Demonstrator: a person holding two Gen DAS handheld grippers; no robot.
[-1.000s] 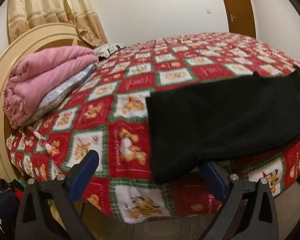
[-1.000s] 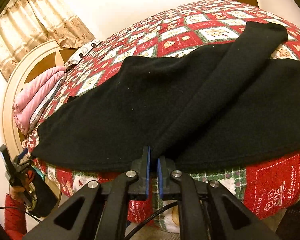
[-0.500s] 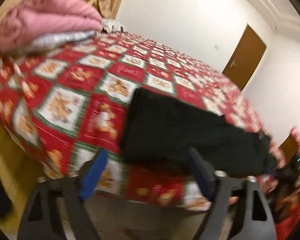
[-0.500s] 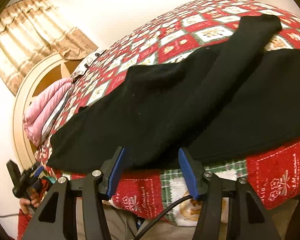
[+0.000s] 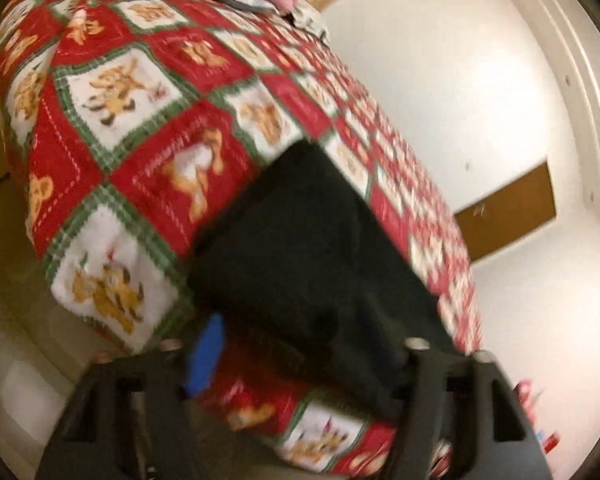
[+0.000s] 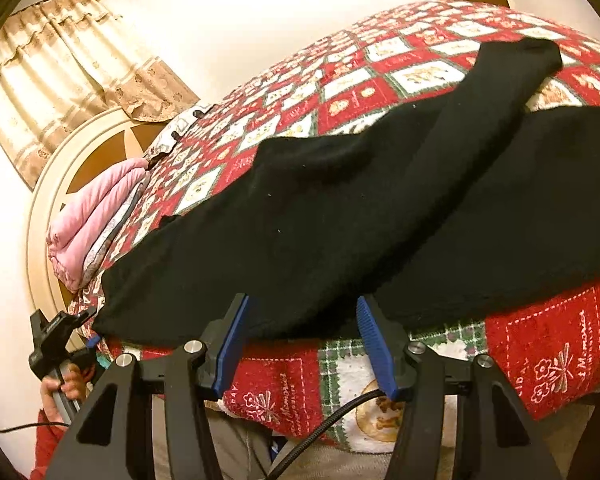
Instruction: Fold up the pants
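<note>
right gripper (image 6: 300,340) now parted, empty, black fleece pants (image 6: 360,208) just ahead | left gripper (image 5: 300,356) rolled, jaws closing around pants' corner, grip unclear | regrasp pending

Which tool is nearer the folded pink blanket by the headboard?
Left. The left tool is at the pants' end just below the pink blanket; the right tool sits open further along the bed edge at the pants' middle.
</note>
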